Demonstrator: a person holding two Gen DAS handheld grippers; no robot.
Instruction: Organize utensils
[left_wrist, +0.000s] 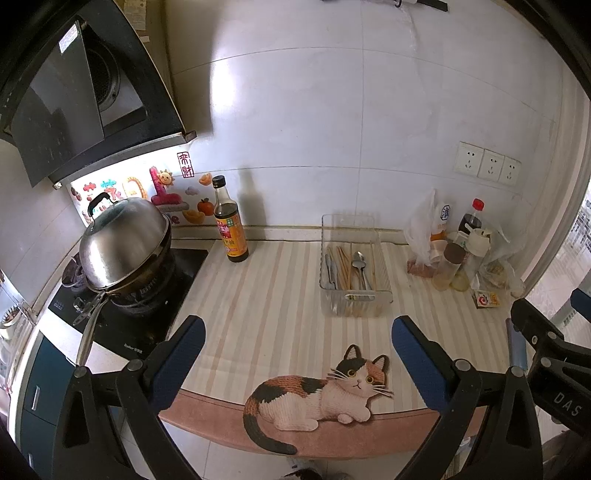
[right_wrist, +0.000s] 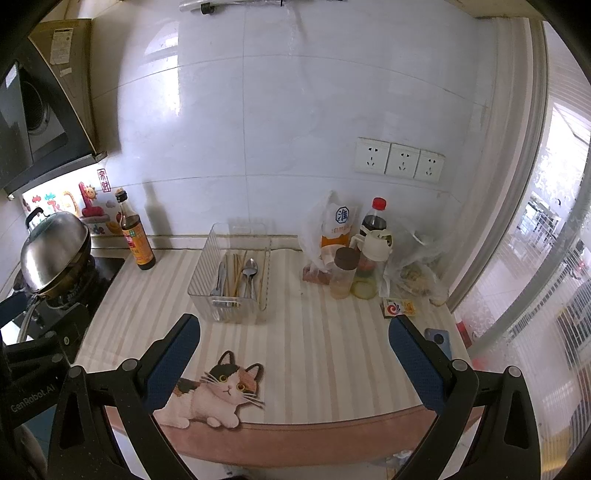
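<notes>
A clear plastic utensil organizer (left_wrist: 384, 291) stands on the striped mat near the back wall; it also shows in the right wrist view (right_wrist: 201, 291). It holds knives (left_wrist: 330, 271), wooden chopsticks (left_wrist: 344, 269) and metal spoons (left_wrist: 359, 266) in lanes. In the right wrist view the spoons (right_wrist: 249, 271) and chopsticks (right_wrist: 233, 271) lie the same way. My left gripper (left_wrist: 297, 334) is open and empty, held back over the mat's front part. My right gripper (right_wrist: 293, 334) is open and empty, also short of the organizer.
A dark sauce bottle (left_wrist: 229, 221) stands left of the organizer. A lidded wok (left_wrist: 122, 251) sits on the stove at left. Bottles, jars and plastic bags (right_wrist: 365, 254) crowd the back right. A small card (right_wrist: 398, 307) and a blue phone (right_wrist: 439, 341) lie at right. A cat picture (left_wrist: 325, 395) marks the mat's front edge.
</notes>
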